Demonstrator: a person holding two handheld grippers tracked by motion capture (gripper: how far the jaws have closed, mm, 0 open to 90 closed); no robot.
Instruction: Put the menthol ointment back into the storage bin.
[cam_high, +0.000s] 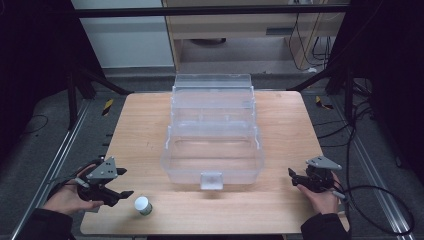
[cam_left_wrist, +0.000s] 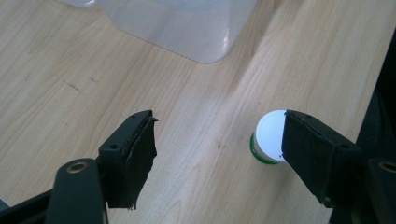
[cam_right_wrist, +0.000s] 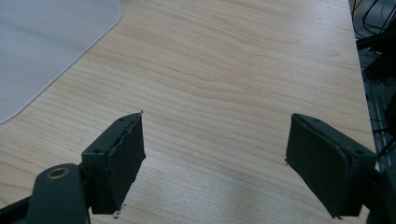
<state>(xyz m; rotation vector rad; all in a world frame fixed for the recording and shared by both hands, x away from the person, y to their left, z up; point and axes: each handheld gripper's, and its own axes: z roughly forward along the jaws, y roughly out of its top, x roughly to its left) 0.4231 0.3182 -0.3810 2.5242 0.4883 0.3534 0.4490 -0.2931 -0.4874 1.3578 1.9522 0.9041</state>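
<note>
Our left gripper (cam_high: 120, 182) sits at the near left of the worktop (cam_high: 280, 150), and its jaws stand wide with nothing between them. Just to its right stands a small jar (cam_high: 143, 205) with a white lid and a green band. The jar stands upright, near the front edge, not touching the gripper. Our right gripper (cam_high: 294, 177) rests at the near right, and its jaws are wide too, with only bare wood between them.

The worktop is light wood with fine grain. Around it we see a grey floor, dark metal legs, cables (cam_high: 360, 135) on the right, and a pale wall at the back.

From the left gripper view, the jar (cam_left_wrist: 268, 135) shows partly behind the right jaw, and a rounded corner of the clear box (cam_left_wrist: 187, 28) shows at the top. From the right gripper view, we see a corner of the box (cam_right_wrist: 46, 46) at the upper left, and the worktop edge with cables on the right. From the high view alone, we see the whole box (cam_high: 212, 135). It is clear plastic, open, with stepped trays, and a latch (cam_high: 211, 180) at its front. It stands in the middle, between our two grippers and well apart from both.
</note>
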